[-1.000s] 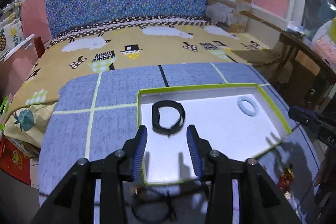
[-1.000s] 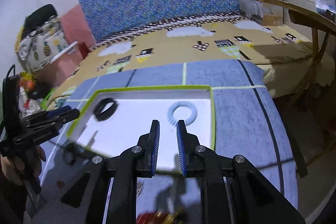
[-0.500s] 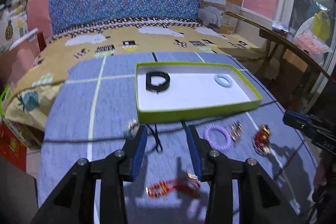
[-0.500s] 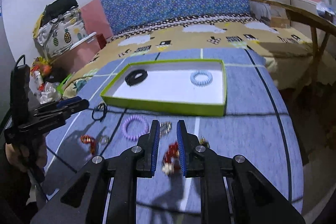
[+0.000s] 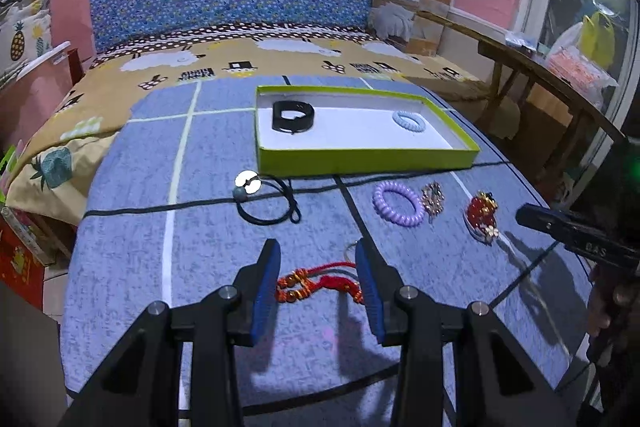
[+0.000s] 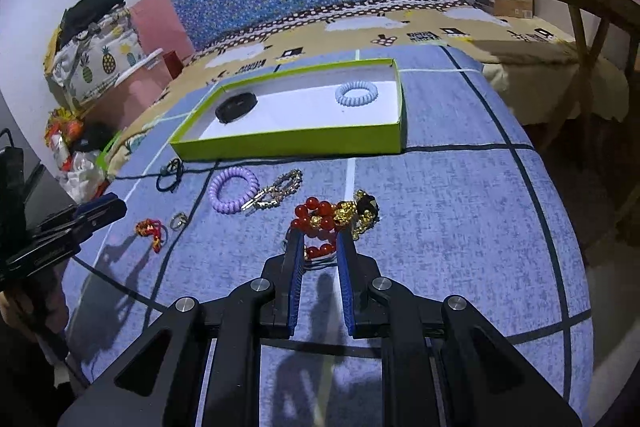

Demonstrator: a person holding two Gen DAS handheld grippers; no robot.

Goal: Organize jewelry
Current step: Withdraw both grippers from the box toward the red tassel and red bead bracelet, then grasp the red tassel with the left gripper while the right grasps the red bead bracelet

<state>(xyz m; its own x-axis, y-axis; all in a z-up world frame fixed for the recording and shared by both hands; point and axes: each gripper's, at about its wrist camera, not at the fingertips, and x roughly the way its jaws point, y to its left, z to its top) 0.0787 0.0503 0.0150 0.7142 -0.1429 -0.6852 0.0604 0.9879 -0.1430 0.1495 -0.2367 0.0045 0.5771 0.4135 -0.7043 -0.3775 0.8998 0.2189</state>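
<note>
A green-walled tray point(image 5: 360, 159) point(image 6: 288, 143) holds a black band point(image 5: 292, 115) point(image 6: 236, 105) and a pale blue coil tie point(image 5: 408, 121) point(image 6: 356, 93). On the blue cloth in front lie a black cord with a silver charm point(image 5: 264, 203), a purple coil tie point(image 5: 398, 203) point(image 6: 234, 189), a gold clip point(image 6: 276, 191) and a small ring point(image 6: 179, 220). My left gripper point(image 5: 318, 259) point(image 6: 80, 223) is open, and a red cord bracelet point(image 5: 320, 285) point(image 6: 150, 229) shows between its fingers. My right gripper point(image 6: 320, 239) point(image 5: 576, 231) stands narrowly open over the near part of a red bead bracelet point(image 6: 332, 217) point(image 5: 482, 217).
The blue-covered table drops off at its rounded near and side edges. Behind it lies a bed with a yellow cover point(image 5: 280, 63) and a blue headboard. A wooden bench point(image 5: 540, 75) stands right; pineapple-print bags point(image 6: 96, 63) sit left.
Both grippers have drawn back from over the tray toward the table's near side, so the loose jewellery has come into view. Neither pair of jaws has changed its gap.
</note>
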